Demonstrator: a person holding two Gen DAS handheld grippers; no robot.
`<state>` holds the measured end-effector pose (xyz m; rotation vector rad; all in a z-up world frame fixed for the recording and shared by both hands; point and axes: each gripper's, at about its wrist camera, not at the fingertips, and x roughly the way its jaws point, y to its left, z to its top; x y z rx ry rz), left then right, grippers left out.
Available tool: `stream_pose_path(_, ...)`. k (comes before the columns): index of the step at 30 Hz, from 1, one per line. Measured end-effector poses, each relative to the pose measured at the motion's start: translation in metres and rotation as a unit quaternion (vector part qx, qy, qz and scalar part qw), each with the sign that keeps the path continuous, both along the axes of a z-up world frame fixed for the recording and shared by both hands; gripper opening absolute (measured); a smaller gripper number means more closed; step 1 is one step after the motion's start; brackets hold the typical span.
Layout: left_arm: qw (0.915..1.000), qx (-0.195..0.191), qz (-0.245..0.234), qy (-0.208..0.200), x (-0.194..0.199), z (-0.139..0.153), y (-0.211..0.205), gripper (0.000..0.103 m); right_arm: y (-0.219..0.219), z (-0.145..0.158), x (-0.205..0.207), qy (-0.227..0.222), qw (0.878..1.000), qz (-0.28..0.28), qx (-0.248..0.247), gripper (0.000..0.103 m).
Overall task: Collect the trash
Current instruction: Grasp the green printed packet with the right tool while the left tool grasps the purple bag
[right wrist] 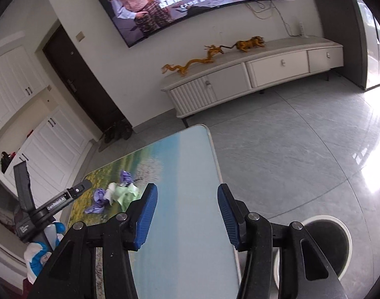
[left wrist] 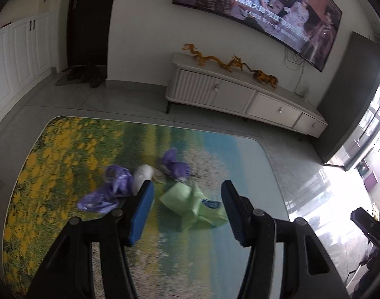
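A heap of trash lies on a table [left wrist: 65, 224] with a printed landscape top: a crumpled green packet [left wrist: 192, 204], two purple wrappers [left wrist: 107, 191] [left wrist: 173, 165] and a white crumpled piece [left wrist: 143, 175]. My left gripper [left wrist: 187, 209] hovers above the green packet, jaws open, nothing between them. In the right wrist view the same heap [right wrist: 115, 195] sits at the table's far left. My right gripper [right wrist: 187, 216] stands open and empty over the blue right end of the table [right wrist: 190, 249]. The left tool's body [right wrist: 53, 206] shows at the left.
A white bin with a dark inside [right wrist: 326, 241] stands on the tiled floor at the table's right corner. A long white TV cabinet [left wrist: 239, 97] with golden figurines stands by the wall under a big screen. White cupboards [left wrist: 18, 62] and a dark door [left wrist: 90, 20] lie left.
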<state>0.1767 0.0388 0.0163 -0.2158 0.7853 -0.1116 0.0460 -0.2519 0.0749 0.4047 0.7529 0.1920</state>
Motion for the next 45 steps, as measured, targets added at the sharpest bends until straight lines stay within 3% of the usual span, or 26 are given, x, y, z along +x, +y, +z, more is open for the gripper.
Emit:
stream_pose_path(6,0.9986,0.001,0.051,0.018,0.028,-0.013,0.056,0.054,0.07,0.015,0.058,-0.008,0.998,0.063,0.011,0.05)
stream_pose_path(17,0.9942,-0.001,0.067,0.084,0.068,-0.08,0.076,0.054,0.184,-0.075,0.139,0.067,0.984,0.16,-0.024,0.054)
stream_pose_path(24,0.9908,-0.019,0.088,0.101,0.079,-0.1,0.086,0.054,0.203,-0.108,0.175,0.086,0.981,0.17,-0.027,0.054)
stream_pose_path(33,0.992,-0.018,0.089,0.087,0.084,-0.104,0.083,0.042,0.204,-0.135,0.147,0.098,0.972,0.212,-0.021,0.054)
stream_pose_path(40,0.9928,-0.018,0.081,0.087,0.074,-0.102,0.075,0.034,0.204,-0.137,0.117,0.074,0.971,0.224,-0.036,0.055)
stream_pose_path(45,0.9934,-0.023,0.081,0.077,0.06,-0.095,0.073,0.033,0.202,-0.132,0.093,0.062,0.968,0.239,-0.047,0.069)
